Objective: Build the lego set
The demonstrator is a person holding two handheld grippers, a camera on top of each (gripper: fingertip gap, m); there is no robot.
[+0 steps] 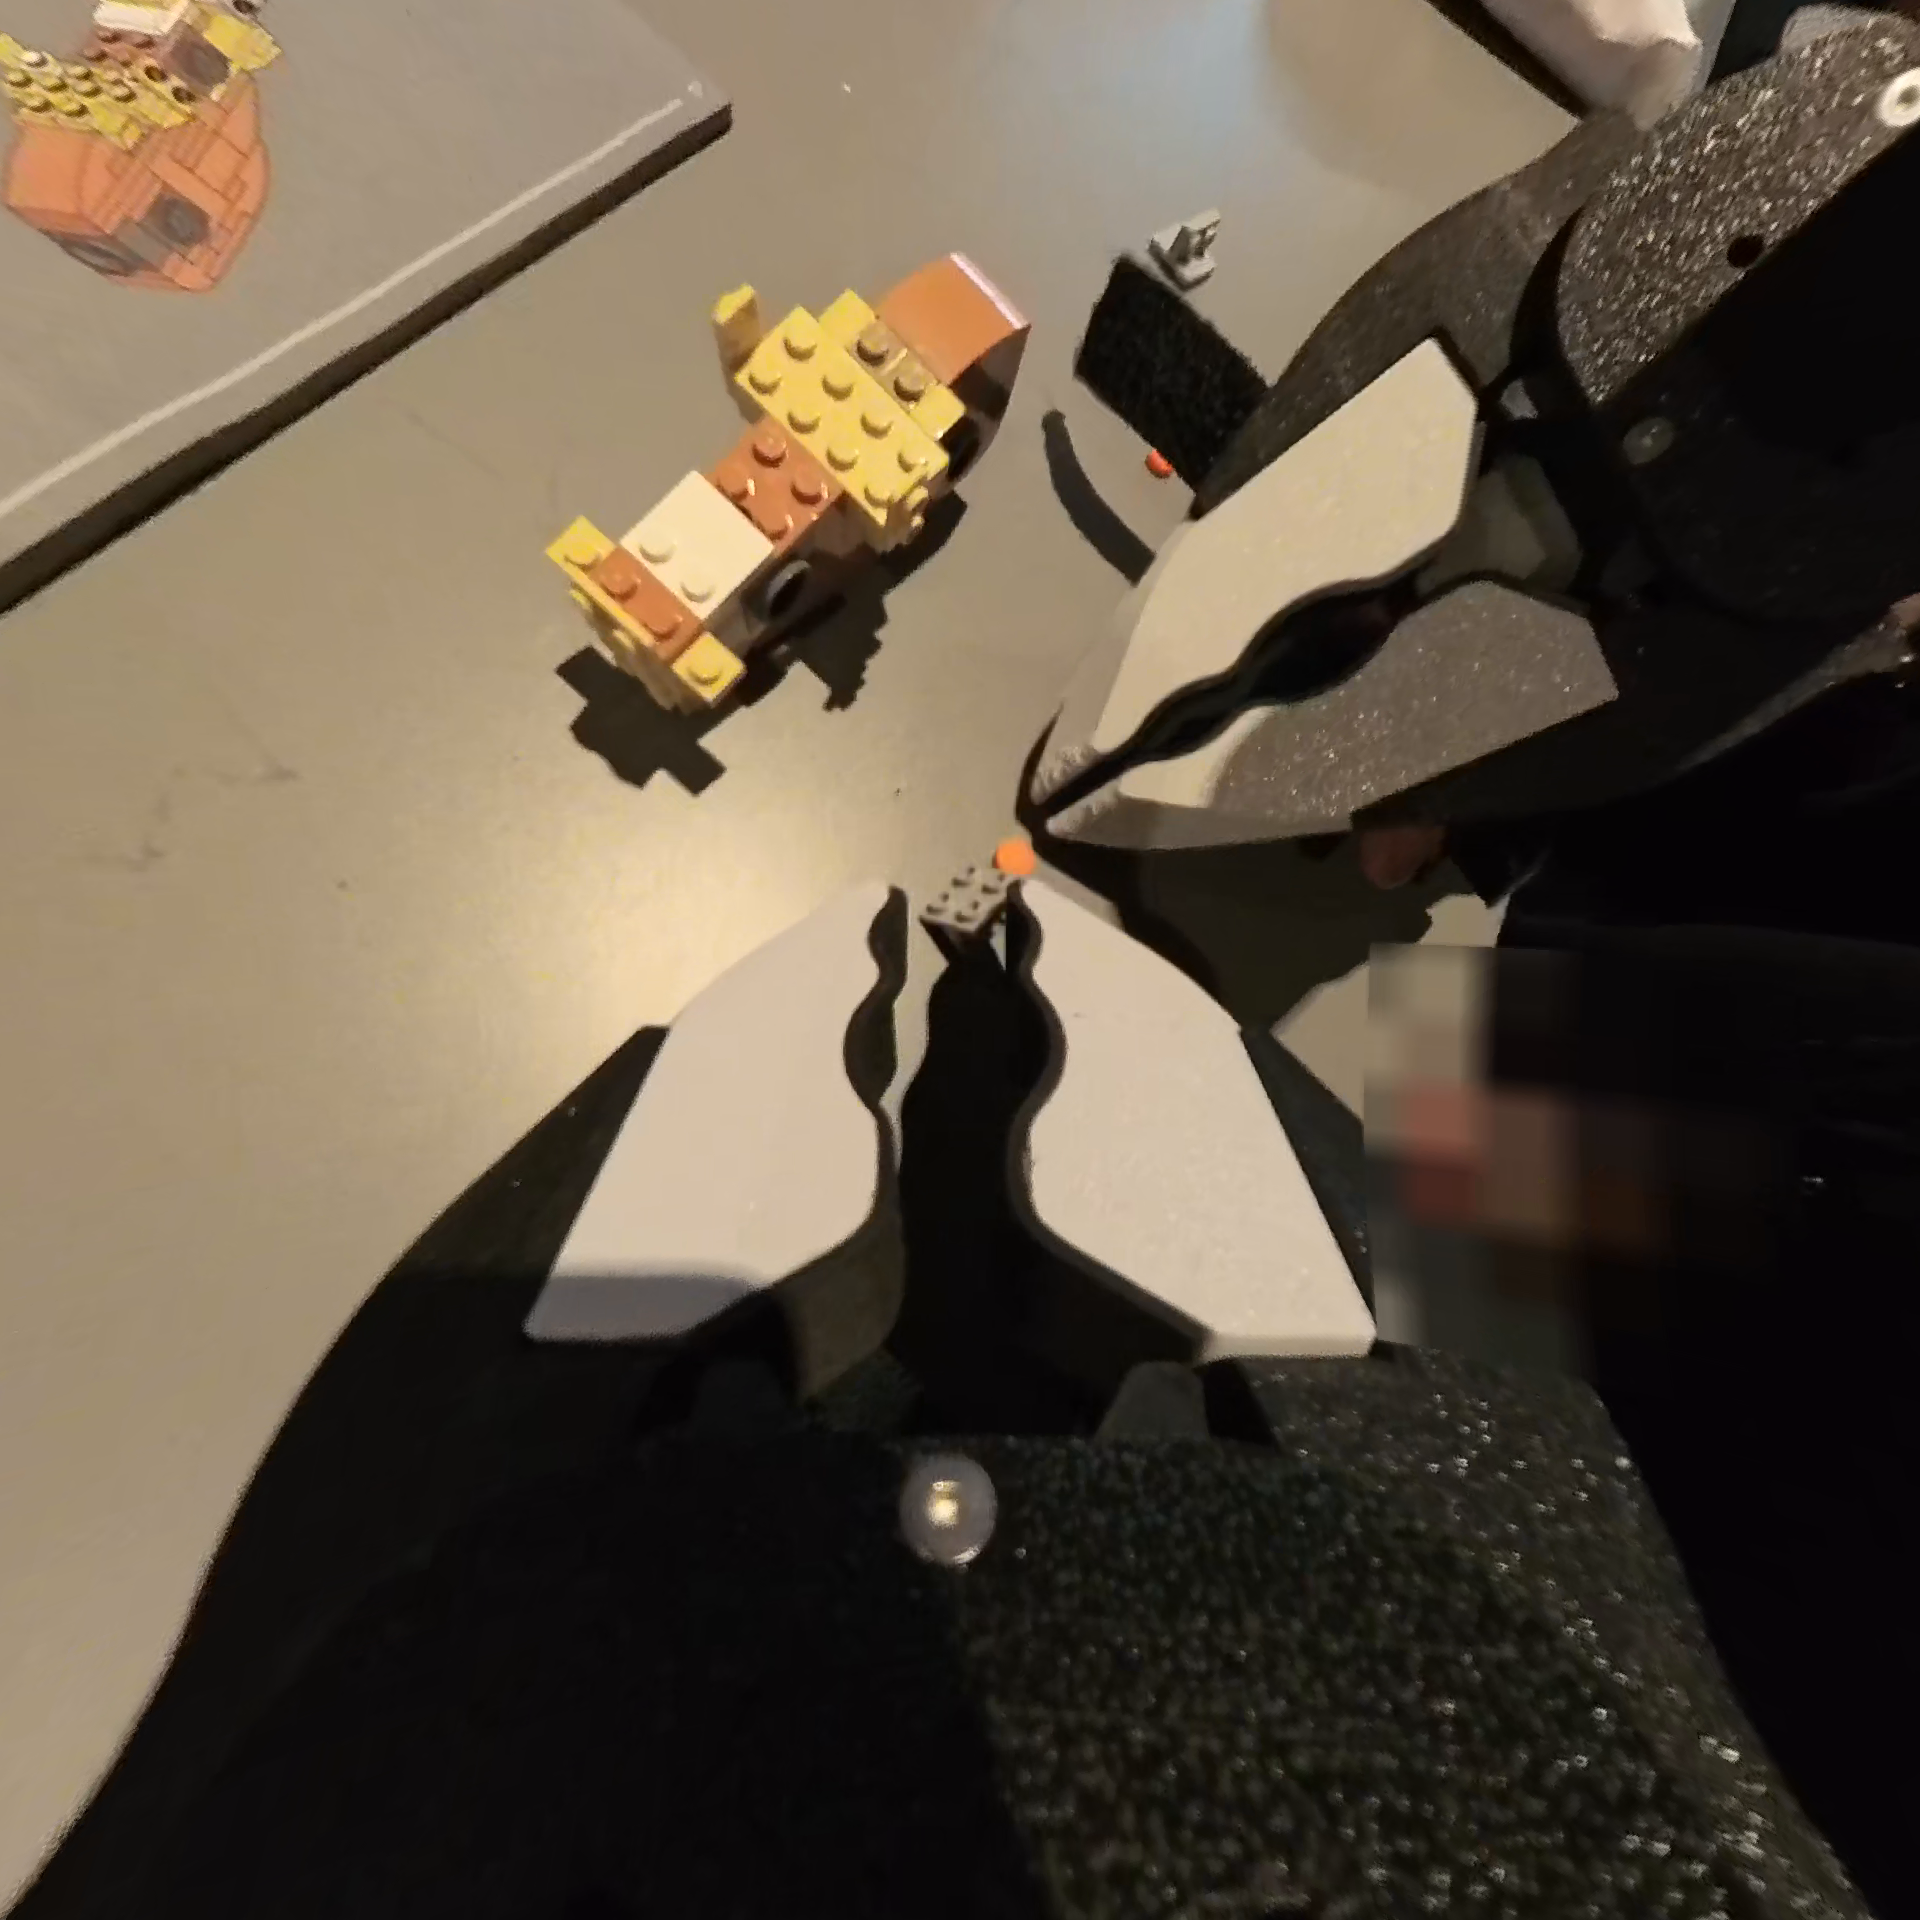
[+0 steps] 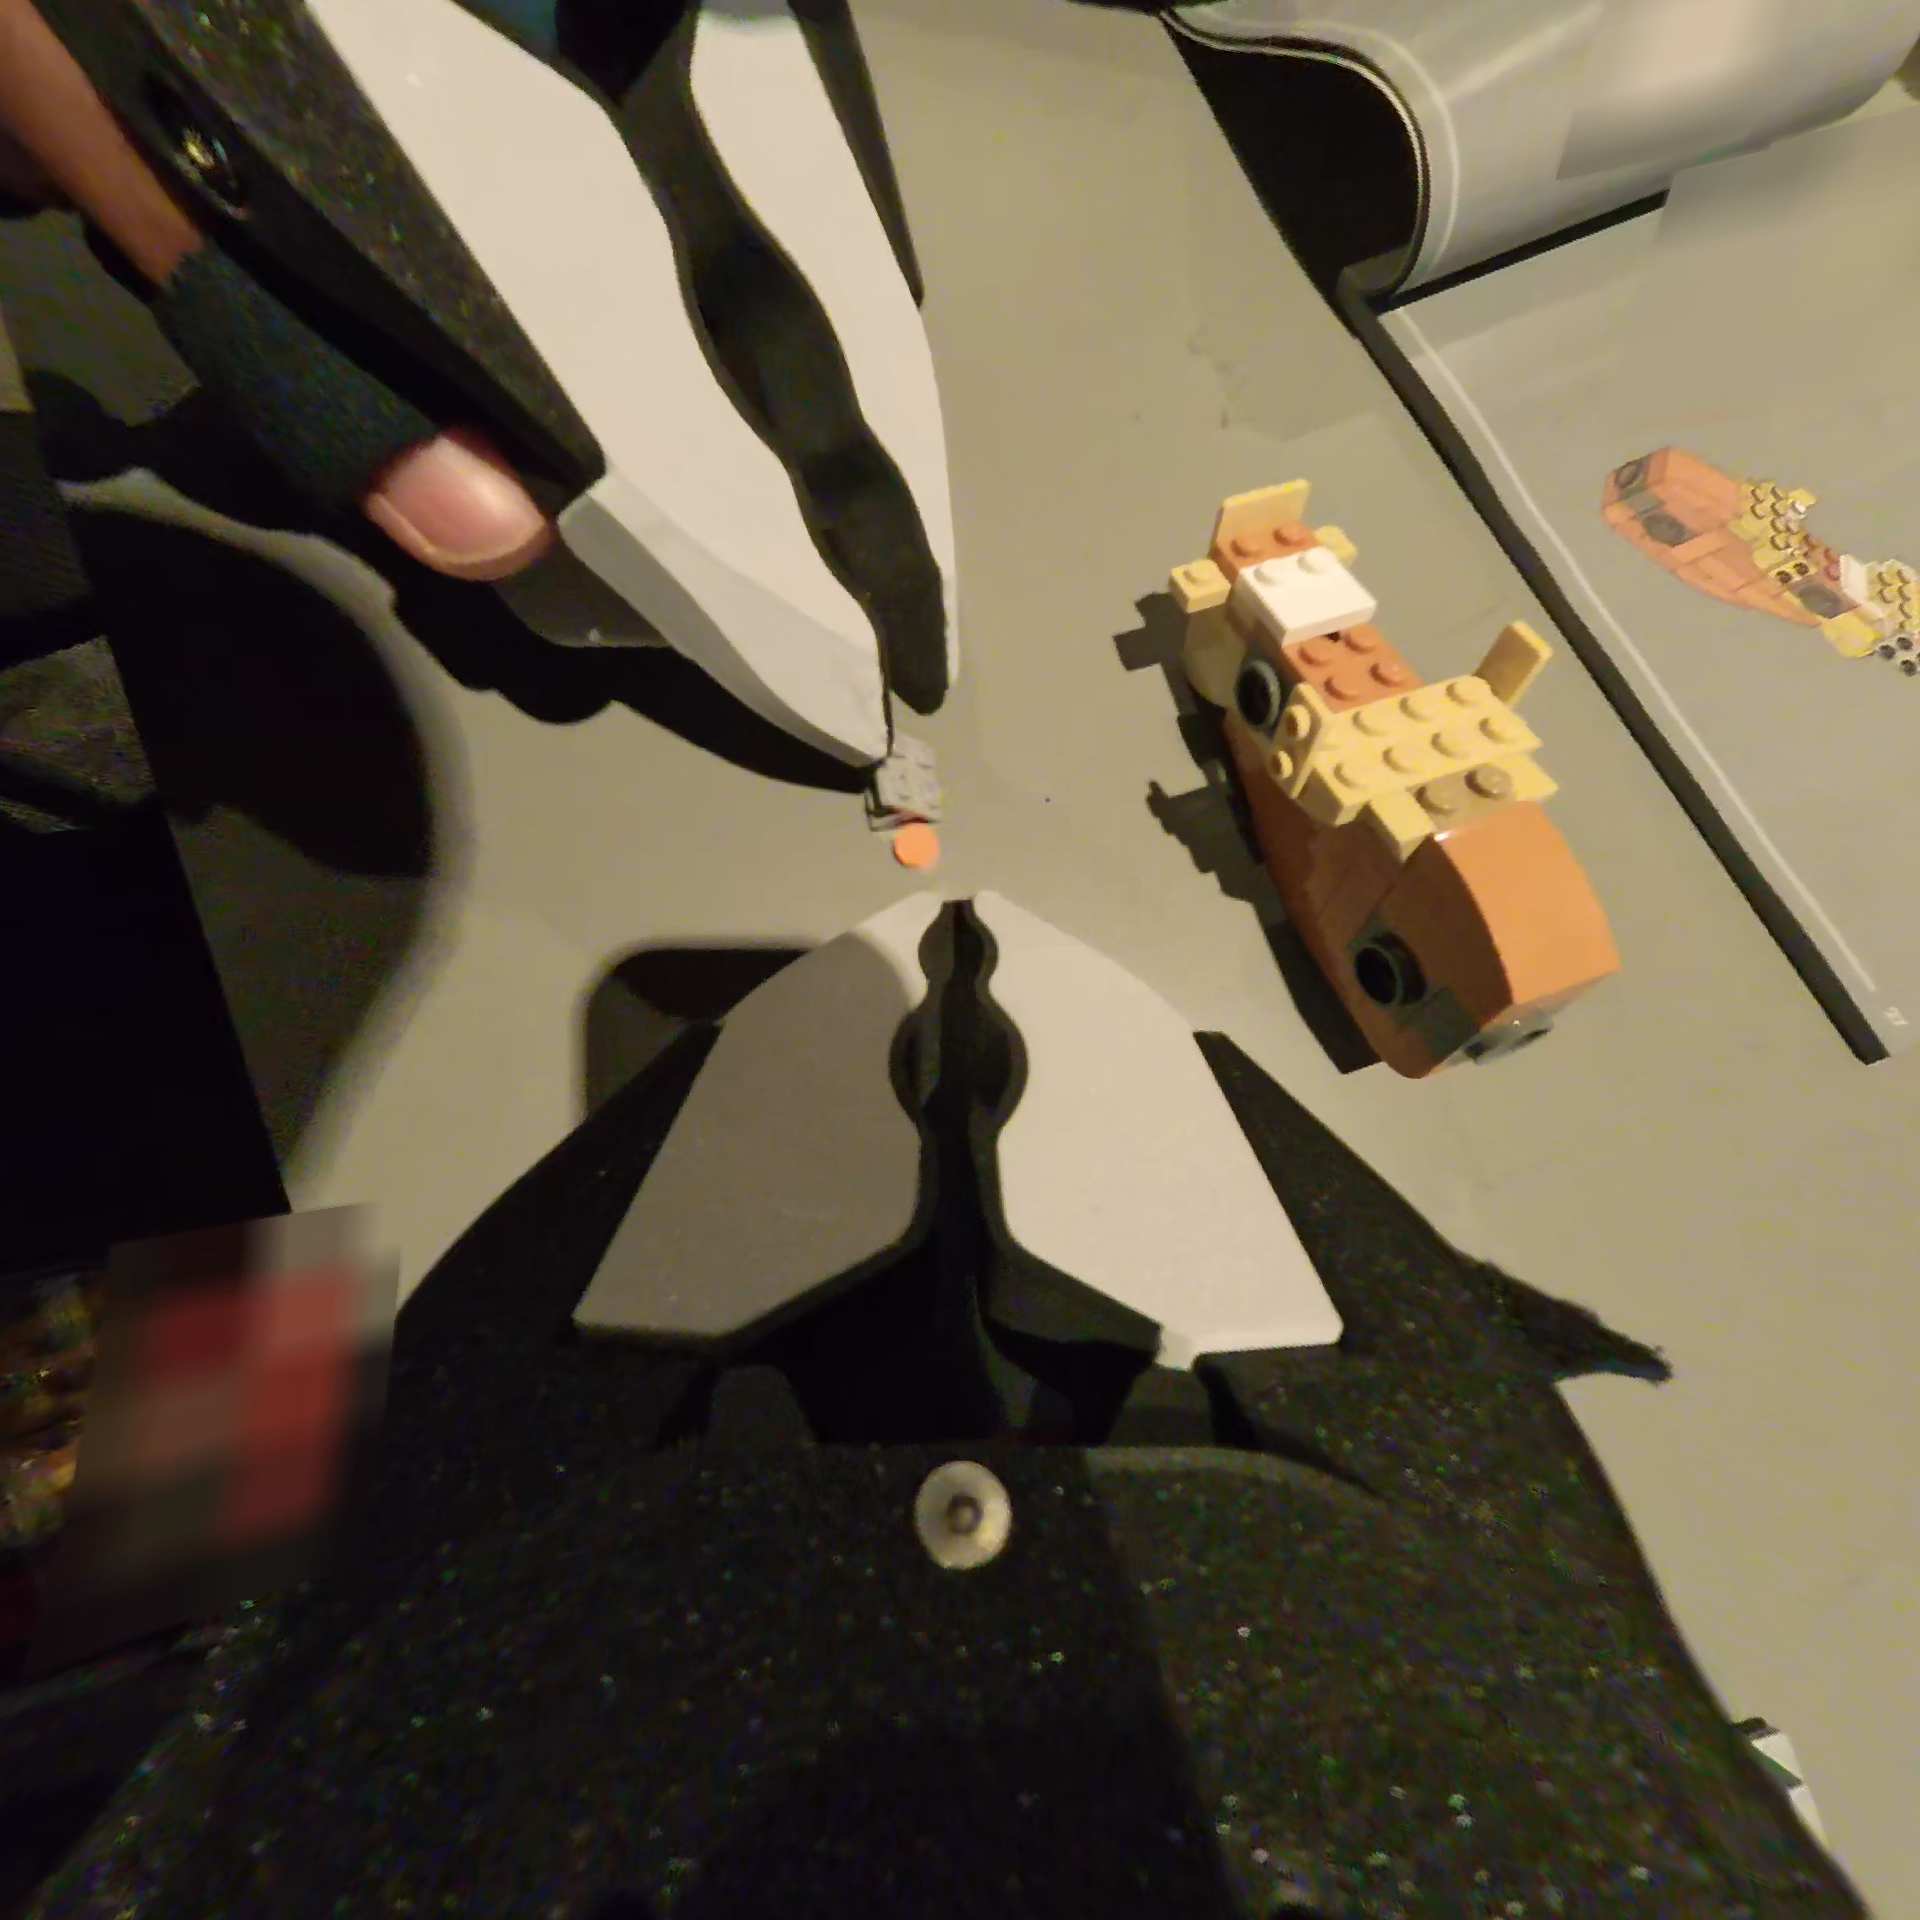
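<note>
A small grey plate (image 1: 966, 902) sits between the fingertips of my left gripper (image 1: 958, 896), which is closed on it just above the grey table. In the right wrist view the left gripper (image 2: 904, 732) comes in from the upper left with the plate (image 2: 904, 790) at its tip. A small orange round piece (image 1: 1013, 857) lies against the plate's far corner, also seen in the right wrist view (image 2: 916, 847); I cannot tell if it is attached. My right gripper (image 2: 961, 906) is shut and empty, its tip (image 1: 1039, 816) close to the orange piece. The brown, tan and white lego model (image 1: 790, 478) stands nearby on the table (image 2: 1382, 779).
The instruction booklet (image 1: 312, 208) lies beyond the model, at the right in the right wrist view (image 2: 1662, 520). A small grey piece (image 1: 1184, 244) and another orange piece (image 1: 1158, 464) lie near a black strap (image 1: 1153, 364). A person's thumb (image 2: 457, 509) rests on the left gripper. My two grippers' fingertips are within a few centimetres of each other.
</note>
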